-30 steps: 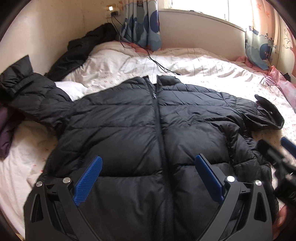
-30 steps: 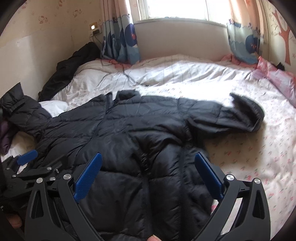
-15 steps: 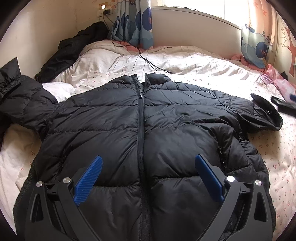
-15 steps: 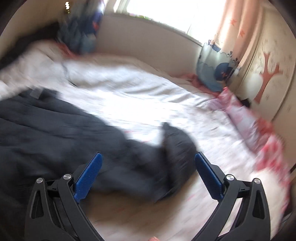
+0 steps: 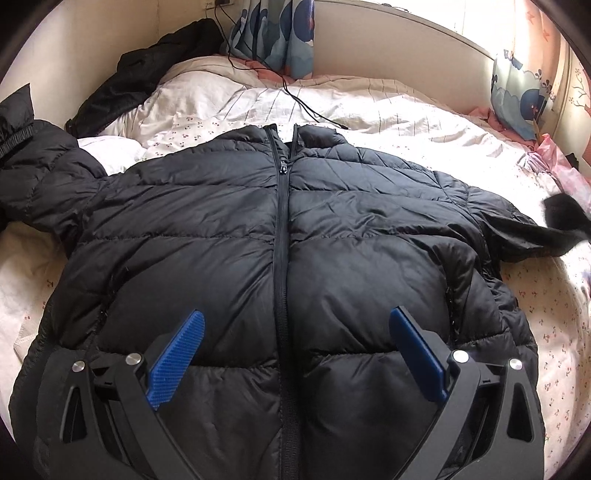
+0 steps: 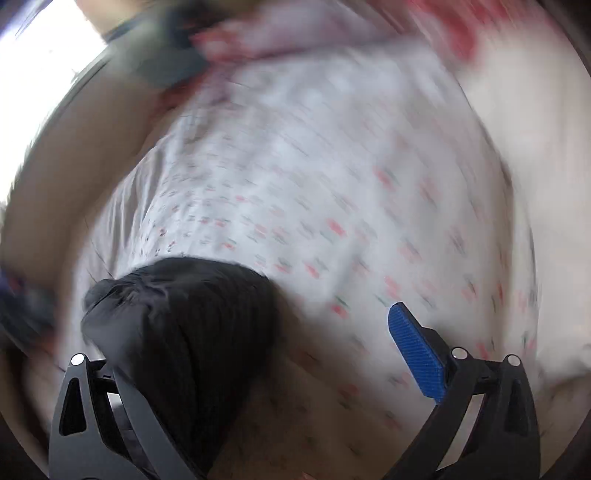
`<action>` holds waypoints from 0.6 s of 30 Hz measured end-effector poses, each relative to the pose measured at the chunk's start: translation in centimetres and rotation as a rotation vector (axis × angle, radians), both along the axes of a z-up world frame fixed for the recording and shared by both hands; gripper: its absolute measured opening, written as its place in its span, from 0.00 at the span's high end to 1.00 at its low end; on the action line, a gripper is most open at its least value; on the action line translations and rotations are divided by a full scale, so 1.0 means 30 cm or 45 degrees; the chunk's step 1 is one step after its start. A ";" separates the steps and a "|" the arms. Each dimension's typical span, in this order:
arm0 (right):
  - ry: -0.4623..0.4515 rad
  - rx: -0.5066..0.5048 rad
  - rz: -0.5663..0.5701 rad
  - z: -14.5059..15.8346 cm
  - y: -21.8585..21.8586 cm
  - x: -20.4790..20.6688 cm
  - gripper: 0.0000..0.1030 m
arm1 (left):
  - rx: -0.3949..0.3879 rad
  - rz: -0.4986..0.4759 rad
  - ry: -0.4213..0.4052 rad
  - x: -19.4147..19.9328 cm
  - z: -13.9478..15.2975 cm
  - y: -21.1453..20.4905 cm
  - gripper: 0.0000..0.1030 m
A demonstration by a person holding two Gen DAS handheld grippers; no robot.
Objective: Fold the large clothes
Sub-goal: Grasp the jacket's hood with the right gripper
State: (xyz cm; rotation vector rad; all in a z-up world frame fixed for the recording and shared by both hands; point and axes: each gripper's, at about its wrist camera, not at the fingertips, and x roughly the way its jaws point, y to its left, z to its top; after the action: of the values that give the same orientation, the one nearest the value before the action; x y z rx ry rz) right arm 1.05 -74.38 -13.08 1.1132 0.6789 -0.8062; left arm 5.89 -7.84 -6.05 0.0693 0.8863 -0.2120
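Note:
A black puffer jacket (image 5: 280, 240) lies front up and zipped on the bed, collar toward the far wall, sleeves spread to both sides. My left gripper (image 5: 293, 354) is open and empty, hovering over the jacket's lower front with the zipper between its fingers. My right gripper (image 6: 295, 350) is open at the jacket's right sleeve cuff (image 6: 177, 321). The cuff lies between the fingers and covers the left one. The right wrist view is motion-blurred. In the left wrist view the cuff (image 5: 565, 218) is a dark blur at the right edge.
The bed has a white floral sheet (image 5: 554, 295) and a rumpled white duvet (image 5: 369, 107). Another dark garment (image 5: 147, 81) lies at the far left by the wall. A black cable (image 5: 288, 88) runs across the duvet. Curtains (image 5: 273, 33) hang behind the bed.
My right gripper swung fast to the right, from over the jacket's body to the right sleeve cuff. My left gripper shifted left to centre over the zipper.

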 end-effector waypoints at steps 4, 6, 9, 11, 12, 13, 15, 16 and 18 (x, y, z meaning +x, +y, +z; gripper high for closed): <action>-0.074 -0.014 0.191 -0.019 -0.023 -0.129 0.07 | 0.006 0.010 0.001 0.001 -0.003 -0.001 0.07; -0.069 -0.073 0.300 0.009 0.008 -0.127 0.07 | 0.007 0.016 -0.002 0.000 -0.003 0.000 0.07; -0.110 -0.093 0.360 0.035 0.005 -0.116 0.07 | 0.013 0.016 0.004 0.003 -0.008 -0.002 0.07; -0.149 0.008 0.344 0.003 -0.034 -0.092 0.07 | 0.016 0.015 0.006 0.005 -0.011 -0.003 0.07; -0.159 0.083 0.296 -0.028 -0.062 -0.094 0.07 | 0.017 0.014 0.005 0.007 -0.013 -0.003 0.07; -0.169 0.153 0.239 -0.045 -0.067 -0.111 0.07 | 0.017 0.013 0.006 0.007 -0.014 -0.003 0.07; -0.318 0.275 0.099 -0.080 -0.045 -0.165 0.07 | 0.020 0.015 0.011 0.010 -0.016 -0.004 0.07; -0.400 0.320 0.069 -0.086 -0.025 -0.200 0.07 | 0.016 0.016 0.014 0.011 -0.017 -0.003 0.07; -0.468 0.341 0.147 -0.086 0.045 -0.235 0.07 | 0.010 0.018 0.015 0.012 -0.016 0.000 0.07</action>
State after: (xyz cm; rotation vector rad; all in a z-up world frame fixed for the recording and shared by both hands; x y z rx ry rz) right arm -5.99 -73.02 -15.66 1.4072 0.5428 -0.4019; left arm 6.25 -7.86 -6.54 0.0692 0.8988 -0.1963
